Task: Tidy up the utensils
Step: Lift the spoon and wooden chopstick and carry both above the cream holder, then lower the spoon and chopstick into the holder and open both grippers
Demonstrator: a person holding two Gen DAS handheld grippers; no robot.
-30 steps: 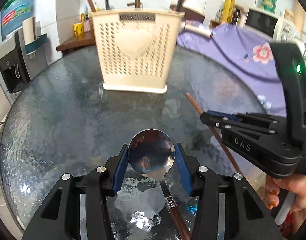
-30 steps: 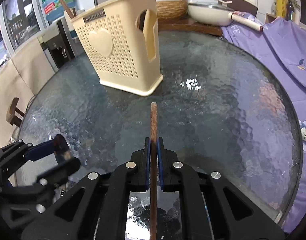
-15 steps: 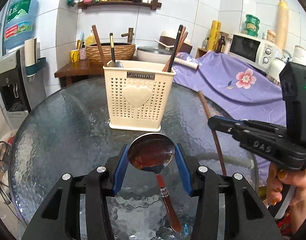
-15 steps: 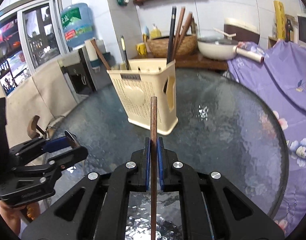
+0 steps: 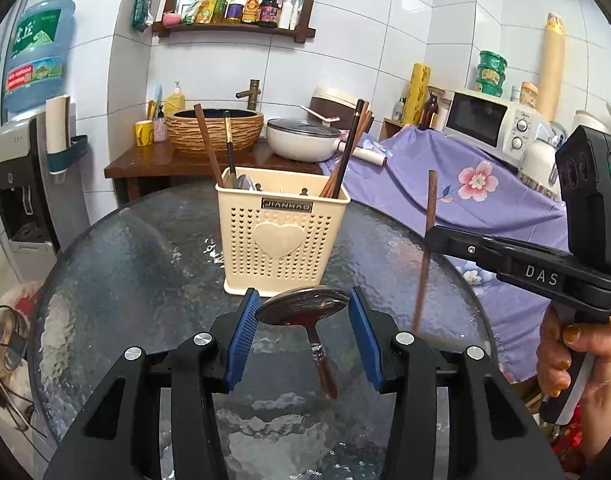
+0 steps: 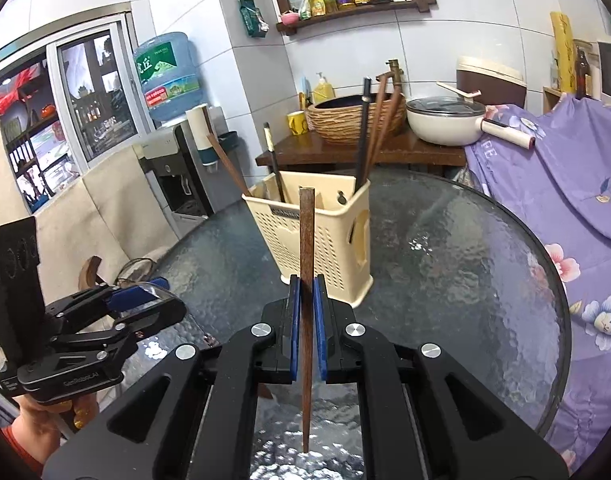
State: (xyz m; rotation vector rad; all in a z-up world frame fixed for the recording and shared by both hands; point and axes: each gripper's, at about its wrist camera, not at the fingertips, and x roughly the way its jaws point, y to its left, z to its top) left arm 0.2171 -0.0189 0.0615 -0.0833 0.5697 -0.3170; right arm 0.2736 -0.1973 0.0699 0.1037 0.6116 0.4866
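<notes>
Left claw [image 5: 303,334] part-open, clamping spoon [image 5: 303,307] bowl; right claw [image 6: 306,316] pinched on chopstick [image 6: 306,248].

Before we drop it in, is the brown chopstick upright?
Yes: upright in the right gripper, the brown chopstick stands clamped between shut pads.

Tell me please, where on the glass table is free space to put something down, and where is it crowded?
The glass table is bare to the right of the cream utensil basket, toward the purple flowered cloth, and also left of the basket toward the water dispenser. The crowded part is just in front of the basket, where the left gripper and right gripper hang.
</notes>
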